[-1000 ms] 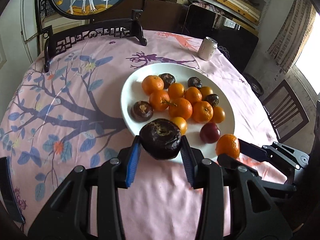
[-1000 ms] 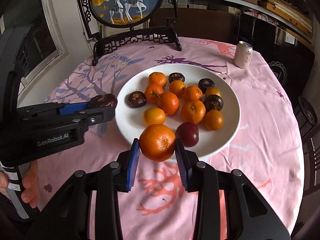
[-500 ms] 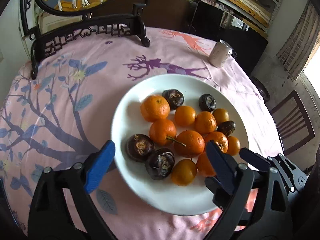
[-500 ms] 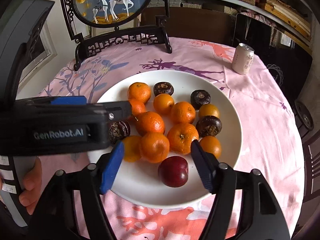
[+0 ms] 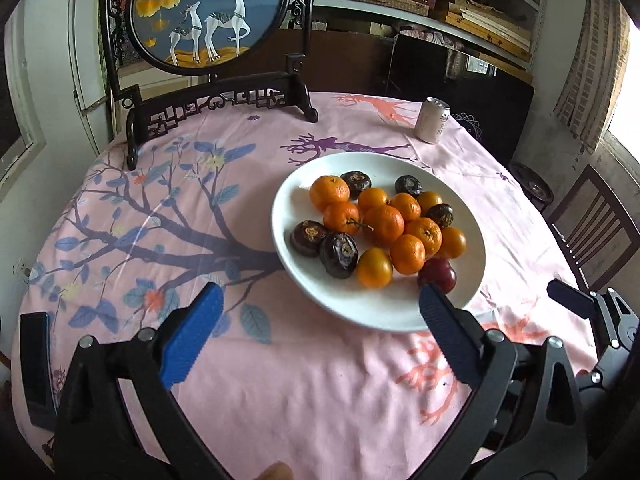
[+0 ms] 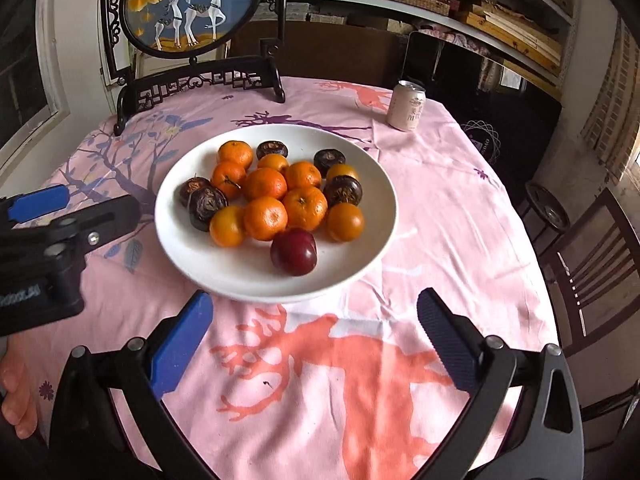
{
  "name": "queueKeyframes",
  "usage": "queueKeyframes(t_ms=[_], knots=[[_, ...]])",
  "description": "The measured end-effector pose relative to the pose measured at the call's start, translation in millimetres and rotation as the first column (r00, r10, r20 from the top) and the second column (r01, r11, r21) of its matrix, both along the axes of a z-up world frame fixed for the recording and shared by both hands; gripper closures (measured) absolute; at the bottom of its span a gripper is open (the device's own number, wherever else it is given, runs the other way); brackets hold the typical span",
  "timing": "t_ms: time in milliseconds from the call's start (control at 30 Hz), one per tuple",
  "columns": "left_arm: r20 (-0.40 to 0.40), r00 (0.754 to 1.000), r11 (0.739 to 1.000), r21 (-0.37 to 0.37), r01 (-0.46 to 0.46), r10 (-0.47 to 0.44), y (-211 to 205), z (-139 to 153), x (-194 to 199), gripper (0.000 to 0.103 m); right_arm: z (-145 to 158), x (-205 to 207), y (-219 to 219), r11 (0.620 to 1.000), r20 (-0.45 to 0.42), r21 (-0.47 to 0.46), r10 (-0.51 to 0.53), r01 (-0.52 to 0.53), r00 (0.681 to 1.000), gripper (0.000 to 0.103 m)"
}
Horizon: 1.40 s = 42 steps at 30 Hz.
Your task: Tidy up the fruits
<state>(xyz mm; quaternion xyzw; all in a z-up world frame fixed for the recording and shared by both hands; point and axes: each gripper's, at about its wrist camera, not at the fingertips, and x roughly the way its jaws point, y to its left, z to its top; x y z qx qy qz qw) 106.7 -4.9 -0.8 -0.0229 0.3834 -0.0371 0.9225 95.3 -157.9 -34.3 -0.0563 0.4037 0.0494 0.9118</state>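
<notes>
Left gripper [image 5: 318, 312]: fingers spread wide, nothing between them, above the cloth at the plate's 7 o'clock edge.
Right gripper [image 6: 314, 318]: fingers wide too, holding nothing, just off the plate's 6 o'clock rim.
Plate [image 6: 362, 162]: white, round, on the pink cloth [image 6: 320, 380], ahead of both grippers.
Oranges [image 6: 266, 218]: a tight cluster in the plate's middle, touching one another.
Dark fruits [image 6: 207, 208]: two side by side at 9 o'clock, touching the oranges; others sit along the far side, from 12 to 3 o'clock.
Plum [image 6: 293, 252]: red, at 6 o'clock of the pile, nearest the right gripper.
Can [image 6: 407, 106]: upright at the plate's 1 o'clock, well apart from it.
Screen [image 6: 188, 4]: round deer panel on a dark stand at 11 o'clock, at the far edge of the cloth.
</notes>
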Motion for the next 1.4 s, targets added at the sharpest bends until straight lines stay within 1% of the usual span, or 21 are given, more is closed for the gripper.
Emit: queueKeyframes(t_ms=[167, 267, 333, 533, 1233, 1400], knots=[[0.005, 1.0, 1.0, 0.013, -0.005, 0.005, 5, 0, -28, 0.003, -3, -13, -5, 1.0, -0.014, 0.013, -0.012, 0.012, 1.0, 0.001], [0.009, 1.0, 0.999, 0.024, -0.028, 0.028, 9, 2, -40, 0.003, 0, -22, -4, 1.0, -0.01, 0.021, -0.013, 0.013, 1.0, 0.001], [0.014, 0.999, 0.999, 0.015, -0.031, 0.031, 12, 4, -47, 0.003, 2, -26, -4, 1.0, -0.004, 0.022, -0.011, 0.011, 1.0, 0.001], [0.023, 0.998, 0.998, 0.026, -0.051, 0.051, 14, 7, -59, 0.002, 7, -35, 0, 1.0, 0.006, 0.027, -0.001, 0.0, 1.0, 0.001], [0.025, 0.998, 0.997, 0.055, -0.063, 0.062, 10, 7, -62, 0.002, 12, -39, -1, 0.999, 0.012, 0.042, -0.003, 0.002, 1.0, 0.001], [0.016, 0.998, 0.997, 0.04, -0.06, 0.059, 14, 6, -59, 0.002, 13, -39, -2, 0.999, 0.013, 0.044, -0.004, 0.003, 1.0, 0.001]])
